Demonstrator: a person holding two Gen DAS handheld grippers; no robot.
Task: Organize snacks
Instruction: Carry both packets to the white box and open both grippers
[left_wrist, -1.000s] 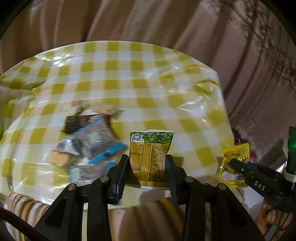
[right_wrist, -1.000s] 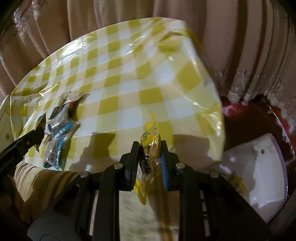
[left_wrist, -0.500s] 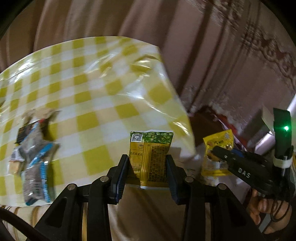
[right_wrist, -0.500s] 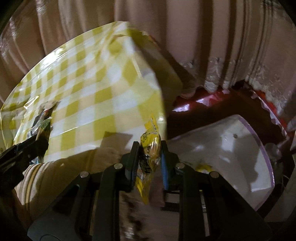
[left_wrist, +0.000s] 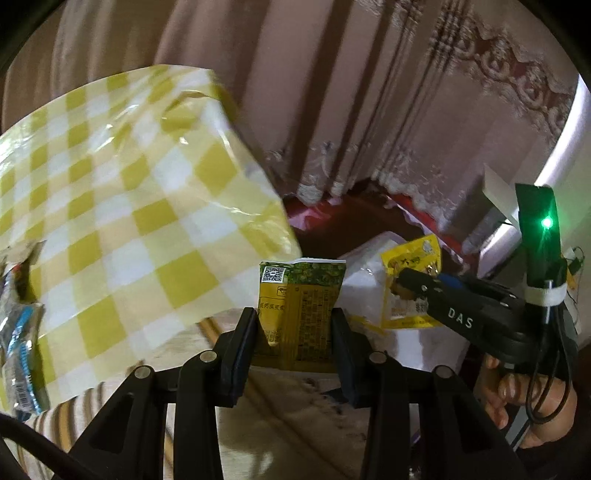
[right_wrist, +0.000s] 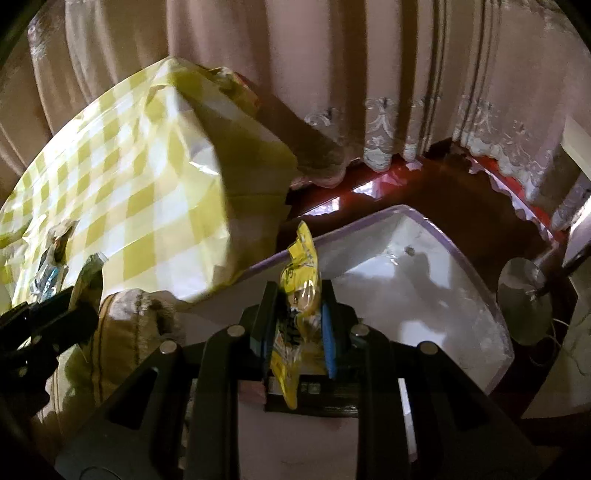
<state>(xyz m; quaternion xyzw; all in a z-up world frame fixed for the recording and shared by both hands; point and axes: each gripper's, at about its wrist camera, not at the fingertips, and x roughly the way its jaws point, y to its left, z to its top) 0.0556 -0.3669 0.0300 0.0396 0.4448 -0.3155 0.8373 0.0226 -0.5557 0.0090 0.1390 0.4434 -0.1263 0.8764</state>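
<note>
- Your left claw (left_wrist: 295, 328) is clamped on a flat green-and-yellow foil snack packet (left_wrist: 301, 306) with a QR code at its top corner; the packet stands upright between the two black fingers, held by its side edges.
- Your right claw (right_wrist: 299, 325) is closed tight on a crinkled yellow plastic snack pouch (right_wrist: 301, 291), pinched edge-on so that its top pokes above the fingertips.
- In the left wrist view, the same yellow pouch (left_wrist: 412, 284) shows face-on at the tip of the right claw (left_wrist: 404, 286), with your hand (left_wrist: 528, 402) gripping the handle behind it.
- The right claw holds its pouch over the near edge of a white rectangular plastic bin with a lilac rim (right_wrist: 465, 258), which stands on a dark red floor beside the desk.
- The desk wears a glossy yellow-and-white checked cloth (left_wrist: 122, 206); its corner lies to the left of both claws.
- A few more wrapped snacks, blue and silver (left_wrist: 20, 343), lie on the cloth at the far left, well apart from both claws.
</note>
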